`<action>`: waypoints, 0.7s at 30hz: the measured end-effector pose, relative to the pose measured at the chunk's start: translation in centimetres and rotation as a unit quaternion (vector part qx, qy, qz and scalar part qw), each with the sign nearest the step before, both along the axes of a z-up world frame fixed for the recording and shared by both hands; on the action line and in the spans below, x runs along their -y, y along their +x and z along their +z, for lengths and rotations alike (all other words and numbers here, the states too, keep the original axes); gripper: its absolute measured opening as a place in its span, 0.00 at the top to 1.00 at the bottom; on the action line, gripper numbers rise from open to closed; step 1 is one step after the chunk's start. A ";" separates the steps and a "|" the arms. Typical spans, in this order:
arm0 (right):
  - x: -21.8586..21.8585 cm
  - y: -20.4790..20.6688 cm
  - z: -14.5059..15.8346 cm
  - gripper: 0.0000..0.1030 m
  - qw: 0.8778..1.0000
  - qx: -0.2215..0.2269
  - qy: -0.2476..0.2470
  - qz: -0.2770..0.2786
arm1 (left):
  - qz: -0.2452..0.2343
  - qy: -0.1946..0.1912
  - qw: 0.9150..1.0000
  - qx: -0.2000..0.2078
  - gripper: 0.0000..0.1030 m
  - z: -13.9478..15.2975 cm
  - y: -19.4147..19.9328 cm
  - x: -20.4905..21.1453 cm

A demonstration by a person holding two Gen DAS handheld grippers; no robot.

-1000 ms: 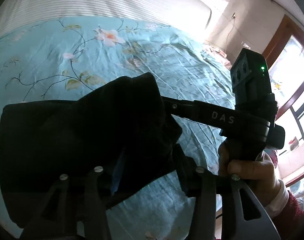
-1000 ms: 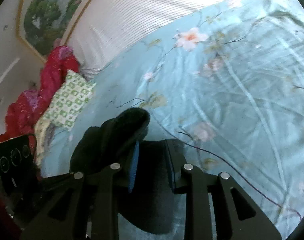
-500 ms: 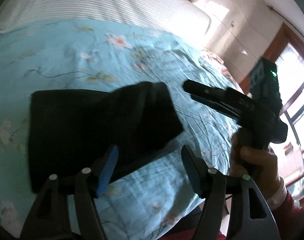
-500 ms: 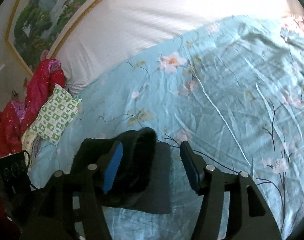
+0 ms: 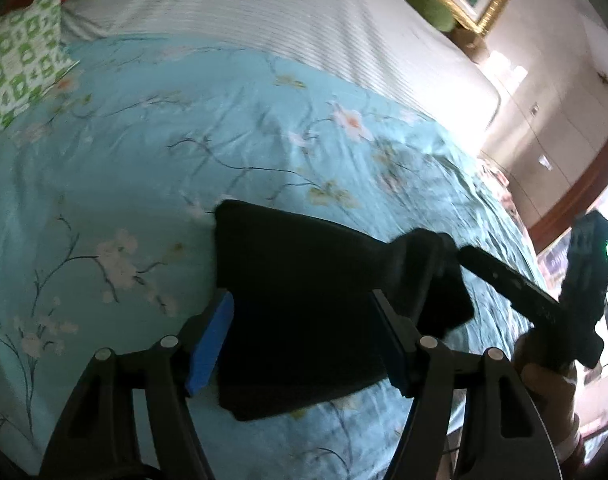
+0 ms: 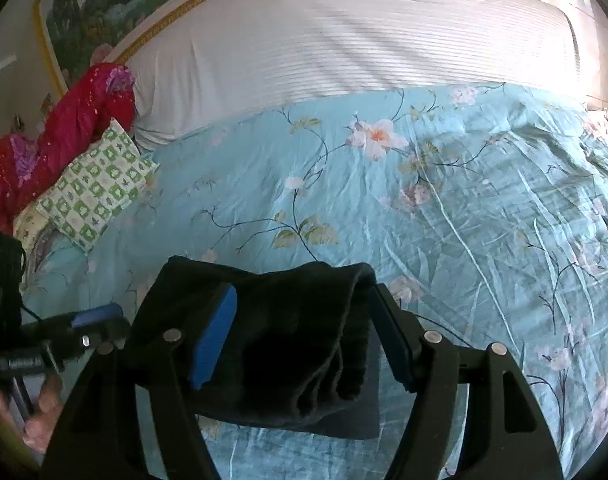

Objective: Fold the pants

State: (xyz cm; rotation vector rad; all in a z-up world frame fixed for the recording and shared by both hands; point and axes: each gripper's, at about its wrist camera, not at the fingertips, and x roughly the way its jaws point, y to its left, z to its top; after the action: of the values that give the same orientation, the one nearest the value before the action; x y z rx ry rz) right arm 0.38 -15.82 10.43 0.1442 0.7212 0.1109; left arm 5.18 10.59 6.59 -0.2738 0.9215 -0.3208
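The black pants (image 5: 304, 304) lie folded in a compact bundle on the blue floral bedspread (image 5: 144, 160). My left gripper (image 5: 304, 344) is open and empty, its blue pads on either side of the bundle's near edge. In the right wrist view the pants (image 6: 280, 336) show a rolled right edge. My right gripper (image 6: 308, 340) is open and empty just above them. The right gripper also shows in the left wrist view (image 5: 512, 284), beside the bundle's right end.
A white striped sheet (image 6: 344, 48) covers the far part of the bed. A green checked pillow (image 6: 92, 192) and a red quilt (image 6: 56, 132) lie at the left edge. A wall and window (image 5: 564, 140) lie beyond the bed's right side.
Both grippers have opened and let go of the pants, then drawn back. The bundle now lies flat on the bedspread.
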 end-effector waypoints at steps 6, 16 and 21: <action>0.8 0.5 -0.9 0.30 0.999 -0.021 0.017 -0.021 | 0.013 -0.021 0.999 -0.030 0.31 -1.8 2.0 -1.0; 0.6 0.9 -2.4 0.31 0.998 -0.051 0.004 -0.023 | 0.026 -0.018 0.998 -0.062 0.32 -4.0 4.8 -0.5; 0.6 1.1 -3.6 0.74 0.997 -0.070 0.023 -0.008 | 0.029 -0.025 0.996 -0.081 0.51 -5.1 5.6 -0.5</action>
State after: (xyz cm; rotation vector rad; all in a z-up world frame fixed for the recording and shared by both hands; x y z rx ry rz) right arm 1.49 -16.43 6.84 0.2023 0.8585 0.1033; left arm 10.76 11.07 1.46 -0.3774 1.0632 -0.2709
